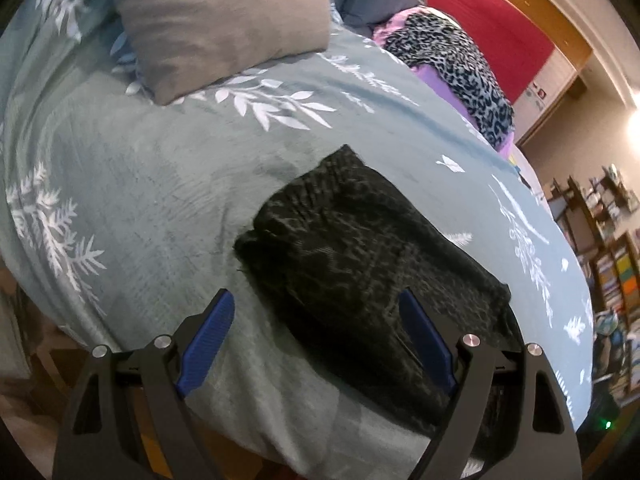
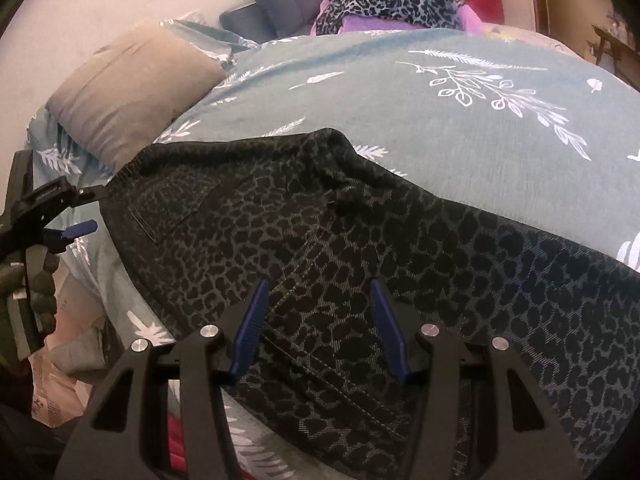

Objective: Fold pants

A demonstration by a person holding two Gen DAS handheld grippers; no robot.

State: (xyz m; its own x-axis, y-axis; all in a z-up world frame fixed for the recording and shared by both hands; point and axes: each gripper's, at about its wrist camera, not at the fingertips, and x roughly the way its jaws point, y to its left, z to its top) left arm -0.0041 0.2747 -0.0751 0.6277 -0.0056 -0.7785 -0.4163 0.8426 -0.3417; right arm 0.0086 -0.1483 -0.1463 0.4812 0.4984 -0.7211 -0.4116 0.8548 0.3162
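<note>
- While both claws hang above it, the pants (image 2: 360, 264) (dark, with a spotty cat print) lie spread on the bed cover (image 1: 160, 184), near the edge of the bed cover closest to the person.
- Left claw (image 1: 316, 336): its 2 blue fingers (image 1: 208, 340) stand wide apart and hold nothing. One finger is over the pants, the other over bare bed cover.
- Right claw (image 2: 320, 328): its fingers are partly apart with only pants cloth below them. I judge nothing is pinched.
- A grey pillow (image 1: 216, 20) sits on the far side of the pants, well apart from them.
- A pile of other clothes (image 1: 456, 64) lies past the pants too, at the far edge of the bed cover.
- What could go wrong: a claw may pinch the bed cover along with the pants, since both are soft and lie flat together. Then the fold would drag the cover up.
- If a claw grabs only 1 layer, the fold could come out crooked.
- Pants near the edge could slide off if tugged that way.
</note>
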